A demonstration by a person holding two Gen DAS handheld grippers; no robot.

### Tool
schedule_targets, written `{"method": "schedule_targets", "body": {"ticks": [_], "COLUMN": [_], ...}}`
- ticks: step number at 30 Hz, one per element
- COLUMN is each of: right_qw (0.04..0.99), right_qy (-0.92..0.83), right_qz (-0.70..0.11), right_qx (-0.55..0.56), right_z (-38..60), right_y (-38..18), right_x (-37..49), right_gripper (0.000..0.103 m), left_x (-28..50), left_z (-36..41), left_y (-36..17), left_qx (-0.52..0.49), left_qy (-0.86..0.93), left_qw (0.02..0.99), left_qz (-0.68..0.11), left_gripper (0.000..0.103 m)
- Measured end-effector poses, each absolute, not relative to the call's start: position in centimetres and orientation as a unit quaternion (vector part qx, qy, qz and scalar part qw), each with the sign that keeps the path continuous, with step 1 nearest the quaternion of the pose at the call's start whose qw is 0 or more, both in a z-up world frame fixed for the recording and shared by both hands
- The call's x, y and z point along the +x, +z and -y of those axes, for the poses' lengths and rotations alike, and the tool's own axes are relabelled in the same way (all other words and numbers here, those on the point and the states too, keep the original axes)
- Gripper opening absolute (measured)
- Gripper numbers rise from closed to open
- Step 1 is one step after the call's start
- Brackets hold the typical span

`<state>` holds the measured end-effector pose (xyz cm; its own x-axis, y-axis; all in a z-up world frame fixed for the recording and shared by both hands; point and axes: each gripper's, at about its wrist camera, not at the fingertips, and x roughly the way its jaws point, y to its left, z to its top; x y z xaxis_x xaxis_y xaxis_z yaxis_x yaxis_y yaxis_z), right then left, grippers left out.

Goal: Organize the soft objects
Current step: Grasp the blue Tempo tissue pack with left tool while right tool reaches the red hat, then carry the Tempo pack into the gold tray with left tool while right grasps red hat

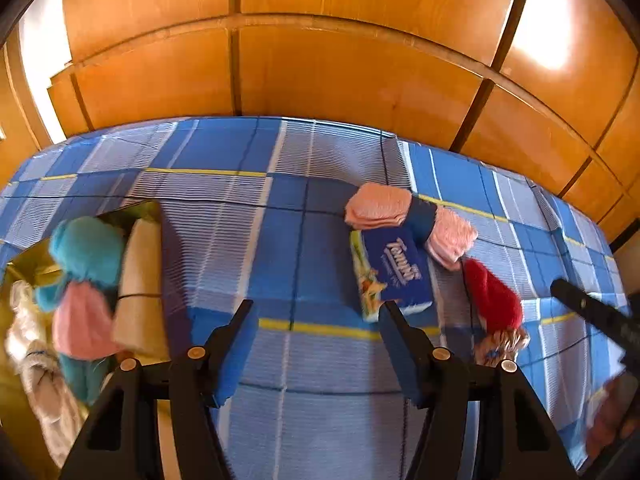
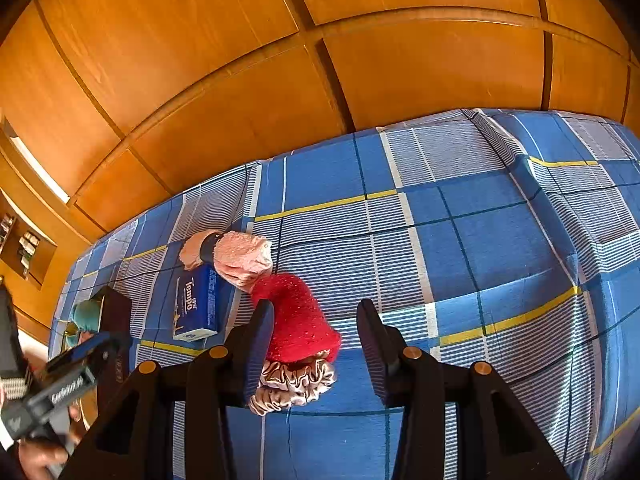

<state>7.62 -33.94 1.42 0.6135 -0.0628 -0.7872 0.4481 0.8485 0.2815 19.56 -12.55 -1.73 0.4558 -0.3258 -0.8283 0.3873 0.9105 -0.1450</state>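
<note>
While both sets of jaws stand spread and empty above the bed, little of the sorting looks done. Nearest the right gripper, a satin scrunchie lies just below its left jaw, touching a red knitted hat whose long axis runs up and away toward a pink towel roll. Beside that, a blue tissue pack lies lengthwise, pointing away. Ahead of the left gripper, the same pack sits just past its right jaw. Off its left jaw, a box already holds a teal and pink plush; four loose items seem left.
</note>
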Motion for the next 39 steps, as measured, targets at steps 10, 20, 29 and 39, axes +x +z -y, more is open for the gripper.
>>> {"method": "schedule_targets", "body": {"ticks": [10, 20, 29, 39], "right_qw": [0.864, 0.859, 0.854, 0.858], "right_qy": [-0.143, -0.155, -0.143, -0.106], "right_qz": [-0.419, -0.418, -0.438, -0.447], "right_qx": [0.239, 0.251, 0.243, 0.228], "right_z": [34.1, 35.0, 34.3, 32.8], "right_y": [1.1, 0.8, -0.4, -1.7], "right_x": [7.8, 7.8, 8.5, 9.9], "right_gripper": [0.043, 0.043, 0.043, 0.052], "left_x": [23.0, 23.1, 19.7, 14.4], "left_z": [17.6, 18.2, 16.0, 14.6], "left_y": [-4.7, -6.7, -6.4, -5.2], "left_qx": [-0.005, 0.024, 0.057, 0.089], "left_qy": [-0.23, -0.24, -0.233, -0.235], "left_qw": [0.825, 0.829, 0.839, 0.855], "left_qz": [-0.515, -0.505, -0.489, -0.453], "left_gripper": [0.081, 0.051, 0.051, 0.052]}}
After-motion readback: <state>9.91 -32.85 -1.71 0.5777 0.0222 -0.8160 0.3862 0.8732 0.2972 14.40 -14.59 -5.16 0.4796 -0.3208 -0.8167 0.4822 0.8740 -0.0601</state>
